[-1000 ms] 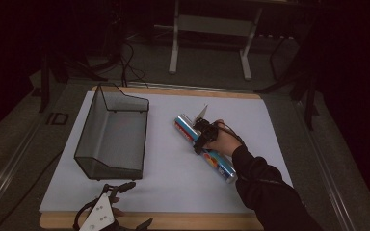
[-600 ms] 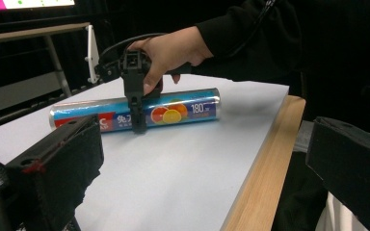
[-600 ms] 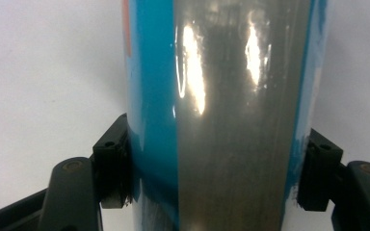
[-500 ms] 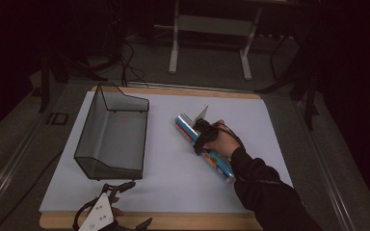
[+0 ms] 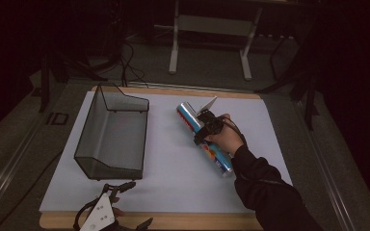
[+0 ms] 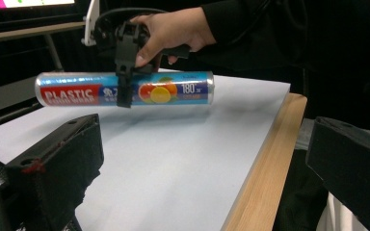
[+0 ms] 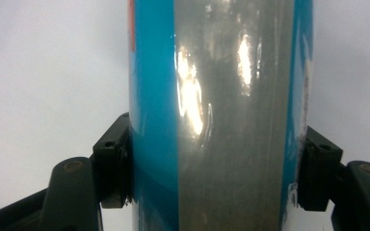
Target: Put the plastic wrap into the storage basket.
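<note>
Your right gripper (image 5: 203, 129) is clamped across the long blue-and-silver roll of plastic wrap (image 5: 203, 138), the two black jaws pressing its curved sides near the middle of its length — a sensible spot, since a grip close to the balance point keeps a long tube from tipping at either end. In the right gripper view the glossy roll (image 7: 212, 115) stands squarely between the pads with white paper behind it. From the left gripper view, the roll (image 6: 125, 89) looks level and slightly raised off the sheet, with a soft shadow beneath it; whether it has fully cleared the surface is hard to judge.

The roll sits right of centre on the white paper sheet (image 5: 173, 168) that covers the wooden table (image 5: 183, 222), lying on a diagonal from far-left to near-right. To its left, well apart, stands the dark wire-mesh basket (image 5: 113, 134), its open top facing up — the likely place for the roll, in my judgement, and you would need to turn the tube to match the basket's long side.

Your left gripper (image 5: 107, 208) rests at the near edge of the table, just in front of the basket, jaws spread wide and holding nothing — out of the way, yet near enough to steady the basket.
</note>
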A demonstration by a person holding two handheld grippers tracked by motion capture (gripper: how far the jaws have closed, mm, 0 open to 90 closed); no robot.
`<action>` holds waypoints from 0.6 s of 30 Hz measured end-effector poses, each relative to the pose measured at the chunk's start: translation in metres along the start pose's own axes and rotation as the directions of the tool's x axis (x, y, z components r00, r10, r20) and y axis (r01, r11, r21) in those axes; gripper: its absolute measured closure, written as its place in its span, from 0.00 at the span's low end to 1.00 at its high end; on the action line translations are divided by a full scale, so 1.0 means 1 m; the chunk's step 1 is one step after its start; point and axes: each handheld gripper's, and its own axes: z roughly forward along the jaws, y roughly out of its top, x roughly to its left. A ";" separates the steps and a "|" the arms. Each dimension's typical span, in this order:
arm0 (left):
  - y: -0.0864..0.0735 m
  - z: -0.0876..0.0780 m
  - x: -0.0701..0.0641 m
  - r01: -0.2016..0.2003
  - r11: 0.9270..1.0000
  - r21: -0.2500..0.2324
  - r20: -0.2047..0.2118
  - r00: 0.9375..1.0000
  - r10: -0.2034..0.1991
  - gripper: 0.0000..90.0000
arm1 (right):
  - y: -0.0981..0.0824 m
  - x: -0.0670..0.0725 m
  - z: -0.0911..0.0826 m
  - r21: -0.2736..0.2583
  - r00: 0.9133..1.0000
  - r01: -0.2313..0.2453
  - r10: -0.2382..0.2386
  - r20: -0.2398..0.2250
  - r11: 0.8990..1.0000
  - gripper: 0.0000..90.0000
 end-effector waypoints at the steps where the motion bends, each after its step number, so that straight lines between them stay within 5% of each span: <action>1: 0.000 0.000 0.000 0.000 1.000 0.000 0.000 1.000 0.000 0.00 | 0.001 0.000 -0.002 -0.016 1.000 -0.006 0.006 -0.007 1.000 0.35; 7: 0.000 0.000 0.000 -0.002 1.000 0.002 -0.001 1.000 0.002 0.00 | 0.004 0.007 -0.014 -0.098 0.998 -0.038 0.033 -0.054 0.994 0.35; 18: -0.001 0.001 0.000 -0.013 1.000 0.019 -0.014 1.000 0.014 0.01 | 0.024 0.042 -0.035 -0.223 0.997 -0.041 0.024 -0.076 0.974 0.35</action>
